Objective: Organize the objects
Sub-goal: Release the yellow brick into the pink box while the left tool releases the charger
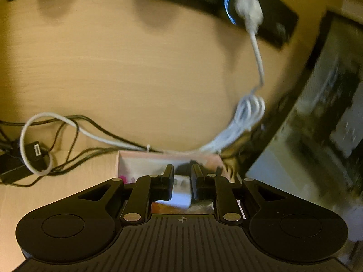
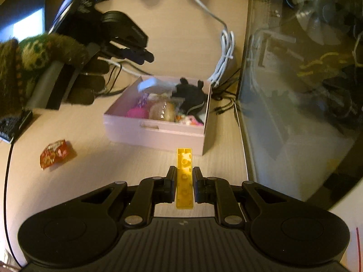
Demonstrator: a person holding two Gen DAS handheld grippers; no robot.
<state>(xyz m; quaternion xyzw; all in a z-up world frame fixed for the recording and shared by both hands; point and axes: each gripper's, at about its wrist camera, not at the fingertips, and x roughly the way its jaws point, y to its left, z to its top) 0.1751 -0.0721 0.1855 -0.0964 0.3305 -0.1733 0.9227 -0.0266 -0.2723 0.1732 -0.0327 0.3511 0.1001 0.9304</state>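
A pink box [image 2: 154, 133] sits mid-desk, holding a black plush [image 2: 190, 95], a pink fuzzy item [image 2: 136, 113], a wrapped round item [image 2: 162, 111] and a white packet [image 2: 149, 83]. My right gripper [image 2: 184, 176] is shut on a long yellow brick [image 2: 184, 176], just in front of the box's near right corner. My left gripper [image 1: 182, 176] hovers over the box [image 1: 145, 158]; its jaws stand slightly apart with a white item [image 1: 181, 192] below them. In the right wrist view the left gripper [image 2: 145, 55] is above the box's far left corner.
An orange snack wrapper [image 2: 54, 153] lies on the desk left of the box. A clear-walled case [image 2: 295, 79] stands at the right. A bundled white cable [image 2: 224, 56] and black cables [image 1: 68, 140] lie behind the box. A keyboard corner [image 2: 11, 124] is at the left.
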